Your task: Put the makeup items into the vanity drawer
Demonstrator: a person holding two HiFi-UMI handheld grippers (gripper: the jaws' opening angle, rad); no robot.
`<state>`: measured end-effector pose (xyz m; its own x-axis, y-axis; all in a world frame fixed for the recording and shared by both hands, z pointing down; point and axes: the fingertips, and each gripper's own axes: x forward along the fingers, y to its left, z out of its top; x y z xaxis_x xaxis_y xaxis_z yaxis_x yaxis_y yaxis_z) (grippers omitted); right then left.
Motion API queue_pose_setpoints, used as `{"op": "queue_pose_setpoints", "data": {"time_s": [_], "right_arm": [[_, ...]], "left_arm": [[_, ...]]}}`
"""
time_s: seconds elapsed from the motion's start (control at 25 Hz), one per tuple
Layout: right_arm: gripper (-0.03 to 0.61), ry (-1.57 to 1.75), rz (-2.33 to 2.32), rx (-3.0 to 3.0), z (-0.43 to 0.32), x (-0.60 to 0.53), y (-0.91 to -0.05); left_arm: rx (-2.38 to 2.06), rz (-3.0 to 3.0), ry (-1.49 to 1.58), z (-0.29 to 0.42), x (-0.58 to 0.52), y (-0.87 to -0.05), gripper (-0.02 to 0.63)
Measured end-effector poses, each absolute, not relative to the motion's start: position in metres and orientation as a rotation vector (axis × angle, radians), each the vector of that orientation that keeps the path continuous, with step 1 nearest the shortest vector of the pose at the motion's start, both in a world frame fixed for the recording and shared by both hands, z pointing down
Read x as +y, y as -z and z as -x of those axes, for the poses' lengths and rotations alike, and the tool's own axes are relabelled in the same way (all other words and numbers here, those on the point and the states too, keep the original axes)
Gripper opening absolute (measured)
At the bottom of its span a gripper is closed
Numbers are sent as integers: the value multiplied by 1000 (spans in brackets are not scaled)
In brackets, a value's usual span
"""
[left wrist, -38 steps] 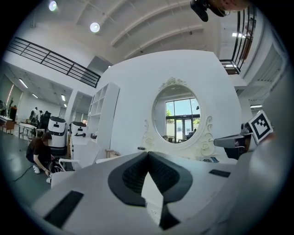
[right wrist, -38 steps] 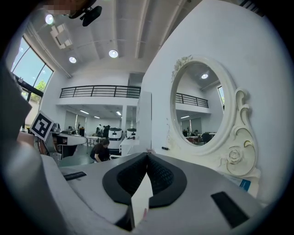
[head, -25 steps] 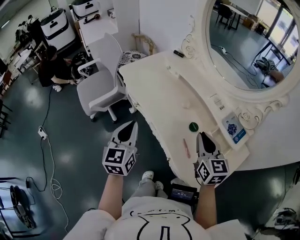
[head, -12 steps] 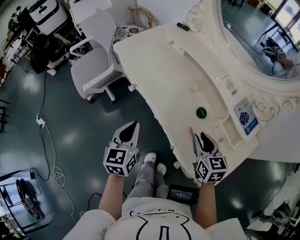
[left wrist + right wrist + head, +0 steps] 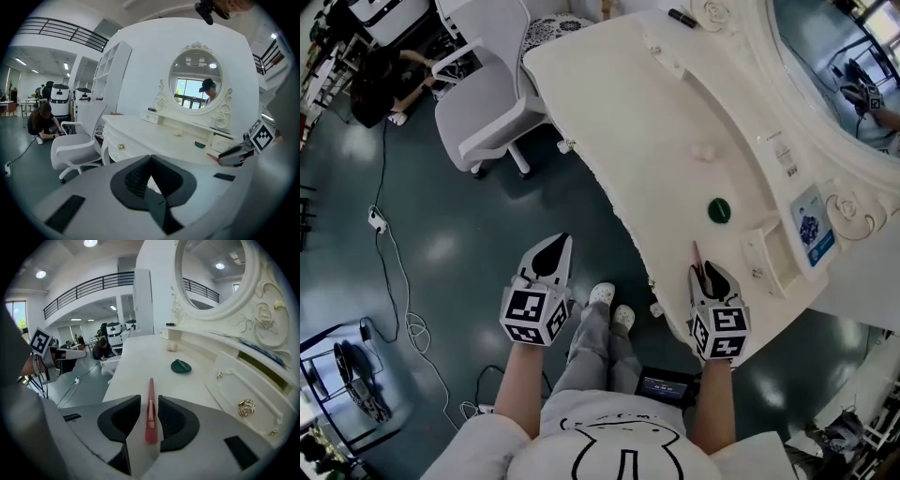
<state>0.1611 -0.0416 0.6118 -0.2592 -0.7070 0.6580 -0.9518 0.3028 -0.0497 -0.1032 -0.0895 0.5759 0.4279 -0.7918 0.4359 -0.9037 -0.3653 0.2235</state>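
A slim pink makeup pen [image 5: 697, 255] lies on the white vanity top [image 5: 647, 141] near its front edge. My right gripper [image 5: 710, 277] sits over the pen's near end. In the right gripper view the pen [image 5: 151, 390] runs between the two pads of the right gripper [image 5: 149, 401] with thin gaps on both sides, so it is not clamped. A dark green round compact [image 5: 718, 210] [image 5: 181, 366] rests a little farther on. My left gripper [image 5: 551, 255] [image 5: 150, 158] hangs shut and empty over the floor, left of the vanity.
Small closed drawers with gold knobs [image 5: 244, 407] stand at the right, under the oval mirror [image 5: 853, 56]. A small pale item [image 5: 705, 150] and a black pen [image 5: 682, 17] lie farther back. A grey chair [image 5: 487, 103], floor cables [image 5: 394, 281] and a crouching person [image 5: 380, 80] are at left.
The right gripper has moved forward and left onto the pink pen, whose near end now lies between its jaws. The left gripper has barely moved.
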Motion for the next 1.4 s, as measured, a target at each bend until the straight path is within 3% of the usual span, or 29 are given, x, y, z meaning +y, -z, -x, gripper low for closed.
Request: {"op": "queue_pose_setpoints", "data": {"time_s": [0.16, 0.28, 0.92, 1.4], "right_arm": [[93, -586, -1433, -2048, -158, -42, -615], [40, -608, -1421, -2044, -154, -41, -615], [40, -467, -1680, -2059, -162, -63, -525], [40, -343, -1939, -1958, -223, -47, -463]], "left_arm": [[-1440, -2247, -358, 107, -88, -582, 31], [-1445, -2241, -353, 112, -87, -581, 31], [-1489, -2351, -227, 132, -111, -503, 31], [-1351, -2530, -103, 76, -153, -456, 31]]}}
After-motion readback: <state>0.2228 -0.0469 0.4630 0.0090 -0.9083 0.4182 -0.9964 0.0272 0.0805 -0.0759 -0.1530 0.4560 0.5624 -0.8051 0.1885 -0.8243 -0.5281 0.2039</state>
